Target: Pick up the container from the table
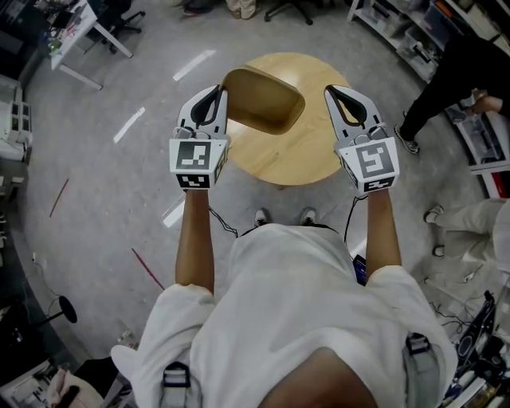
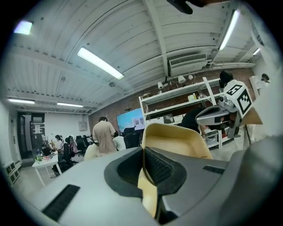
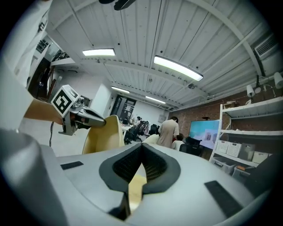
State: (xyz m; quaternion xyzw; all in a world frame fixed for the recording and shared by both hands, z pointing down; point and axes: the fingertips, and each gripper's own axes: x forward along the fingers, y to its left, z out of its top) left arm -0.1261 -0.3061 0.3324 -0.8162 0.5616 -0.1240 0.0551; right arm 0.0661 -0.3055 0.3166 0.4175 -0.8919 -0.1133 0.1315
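Observation:
The container is a tan, rounded tub, tilted and held up above the round wooden table. My left gripper is shut on its left rim. In the left gripper view the tan wall runs between the closed pads of that gripper. My right gripper hangs to the right of the container, apart from it, with its jaws shut on nothing. The right gripper view shows the container off to the left, gripped by the left gripper.
The small table stands right in front of my feet on a grey floor. A person in black bends by the shelves at the right. A white desk is at the far left. Other people and office chairs are further off.

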